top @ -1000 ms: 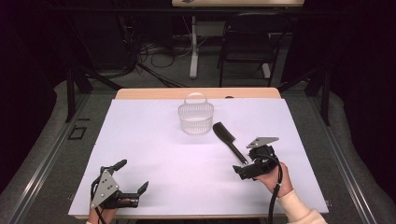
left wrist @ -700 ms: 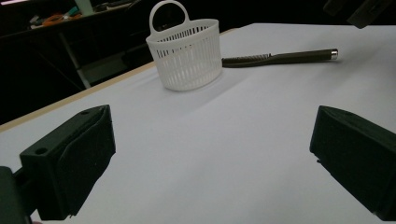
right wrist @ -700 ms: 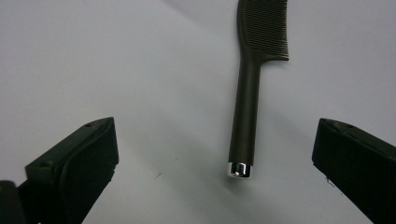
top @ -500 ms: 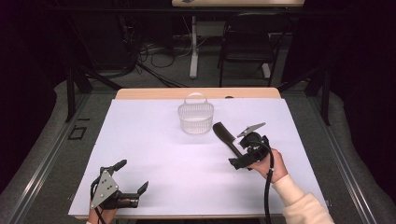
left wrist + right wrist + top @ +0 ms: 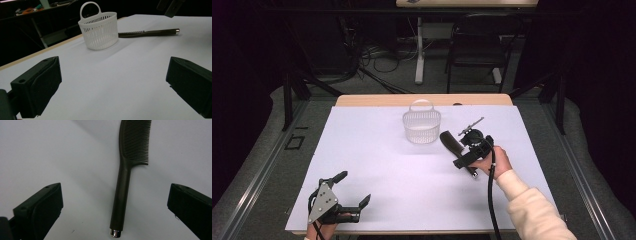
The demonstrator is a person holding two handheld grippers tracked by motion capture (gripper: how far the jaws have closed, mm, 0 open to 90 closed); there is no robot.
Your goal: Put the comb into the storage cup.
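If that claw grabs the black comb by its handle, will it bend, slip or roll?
The comb looks like stiff plastic, so it probably won't droop. Its smooth handle might slip a little. Lying flat with teeth to one side, it seems unlikely to roll. The right claw is open around it.

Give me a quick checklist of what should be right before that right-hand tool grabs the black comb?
1. Right gripper open: ok, its fingers stand wide apart.
2. Comb lined up: ok, the handle runs between the fingers in the right gripper view.
3. Comb free to lift: ok, it lies flat on the white table cover, apart from the basket.
4. Fingers low enough to close on the handle: cannot tell.
5. Basket ready to receive: ok, it stands upright; whether it is empty, cannot tell.
6. Left gripper out of the way: ok, it is open near the table's near edge.
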